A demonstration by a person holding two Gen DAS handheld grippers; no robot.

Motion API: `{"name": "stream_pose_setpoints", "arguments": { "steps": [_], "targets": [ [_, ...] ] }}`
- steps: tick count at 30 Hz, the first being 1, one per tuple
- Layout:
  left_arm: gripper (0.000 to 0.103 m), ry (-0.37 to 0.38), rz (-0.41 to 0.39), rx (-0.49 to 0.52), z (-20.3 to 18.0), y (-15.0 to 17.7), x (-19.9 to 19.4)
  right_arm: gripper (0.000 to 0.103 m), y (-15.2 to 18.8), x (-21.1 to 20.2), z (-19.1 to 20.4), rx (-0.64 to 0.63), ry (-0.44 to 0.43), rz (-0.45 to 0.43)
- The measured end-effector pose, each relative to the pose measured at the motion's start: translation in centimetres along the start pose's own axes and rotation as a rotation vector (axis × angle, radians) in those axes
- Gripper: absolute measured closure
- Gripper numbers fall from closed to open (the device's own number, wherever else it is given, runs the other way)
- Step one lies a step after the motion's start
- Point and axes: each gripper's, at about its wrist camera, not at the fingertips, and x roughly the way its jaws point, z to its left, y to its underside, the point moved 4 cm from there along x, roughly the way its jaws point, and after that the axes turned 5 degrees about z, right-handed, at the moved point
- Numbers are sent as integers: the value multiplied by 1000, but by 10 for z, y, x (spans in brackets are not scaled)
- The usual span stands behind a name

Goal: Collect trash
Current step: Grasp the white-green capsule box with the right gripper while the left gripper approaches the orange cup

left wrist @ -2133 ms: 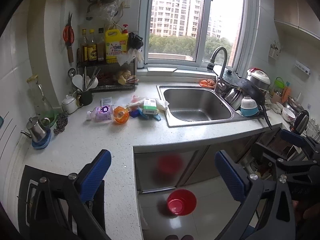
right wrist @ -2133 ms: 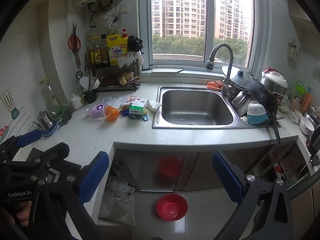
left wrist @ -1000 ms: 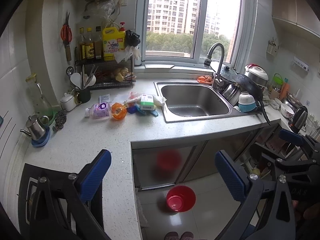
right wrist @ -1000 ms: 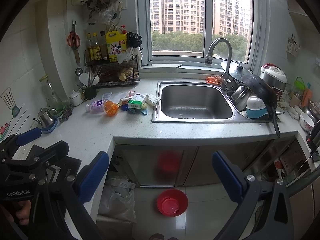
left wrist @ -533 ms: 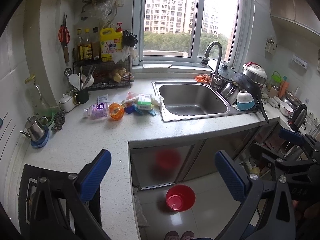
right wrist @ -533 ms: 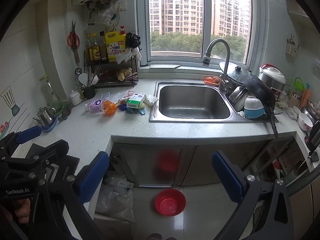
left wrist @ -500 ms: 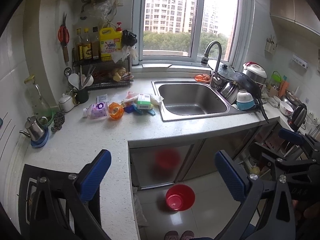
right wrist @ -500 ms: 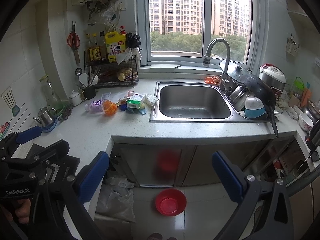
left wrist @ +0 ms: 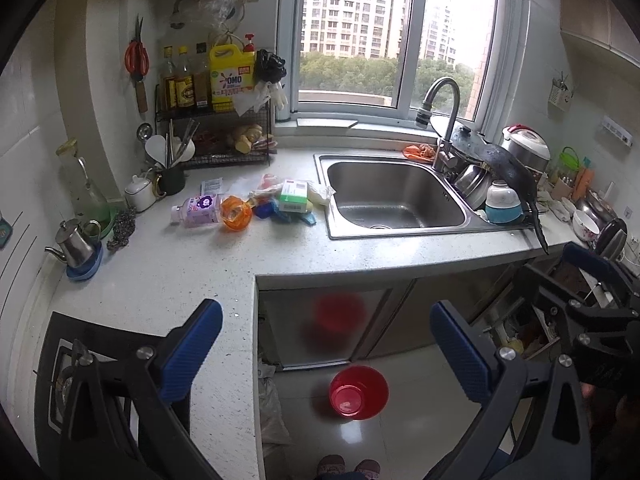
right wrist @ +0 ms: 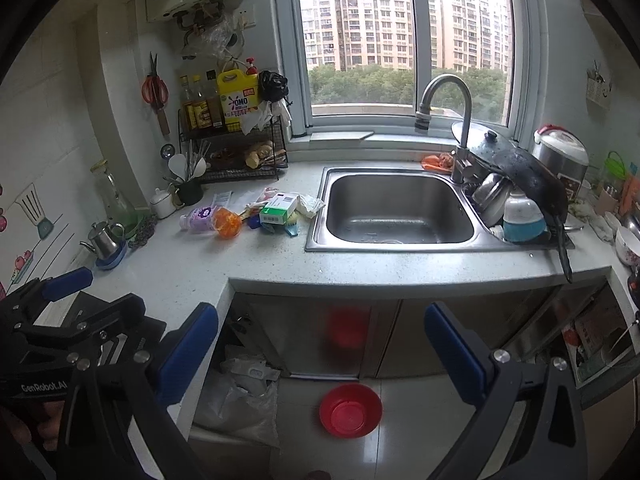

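A heap of trash lies on the white counter [left wrist: 168, 264] left of the sink: a purple bottle [left wrist: 196, 209], an orange crumpled wrapper [left wrist: 236, 212], a green and white box [left wrist: 293, 195] and blue scraps [left wrist: 266, 211]. In the right wrist view the same purple bottle [right wrist: 198, 213], orange wrapper [right wrist: 228, 221] and box [right wrist: 279, 208] show. My left gripper [left wrist: 326, 344] is open and empty, held well back from the counter edge. The right gripper [right wrist: 320, 342] is open and empty too. A red bin [left wrist: 359, 392] stands on the floor, also seen as the red bin [right wrist: 350, 409].
A steel sink [left wrist: 394, 200] with a tap [left wrist: 438, 118], stacked pots and a black pan [left wrist: 514, 178] fill the right. A wire rack [left wrist: 216, 136], a steel kettle [left wrist: 76, 242] and a stove [left wrist: 68, 356] are on the left. A plastic bag [right wrist: 240, 404] sits under the counter.
Both views have pulled back slightly from the counter over the last two seconds. The trash heap, the red bin and both open grippers look unchanged.
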Motion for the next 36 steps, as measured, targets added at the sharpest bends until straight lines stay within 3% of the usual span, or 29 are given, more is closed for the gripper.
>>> {"name": "stream_pose_setpoints", "arguments": {
  "steps": [3, 5, 11, 15, 21, 27, 36],
  "targets": [
    [0, -25, 20, -8, 3, -6, 9, 0, -6, 3, 1, -56, 22, -73],
    [0, -56, 23, -16, 9, -12, 17, 0, -9, 11, -2, -62, 17, -72],
    [0, -47, 34, -53, 34, -42, 57, 0, -29, 57, -3, -112, -25, -25],
    [0, -63, 41, -68, 54, -69, 92, 0, -51, 102, 0, -74, -100, 59],
    [0, -79, 124, -106, 102, -112, 162, 0, -96, 184, 13, -40, -71, 202],
    [0, -137, 214, -65, 140, -147, 226, 0, -132, 264, 36, 18, -100, 343],
    [0, -90, 362, -100, 185, -170, 309, 0, -150, 364, 74, 16, -105, 545]
  ]
}}
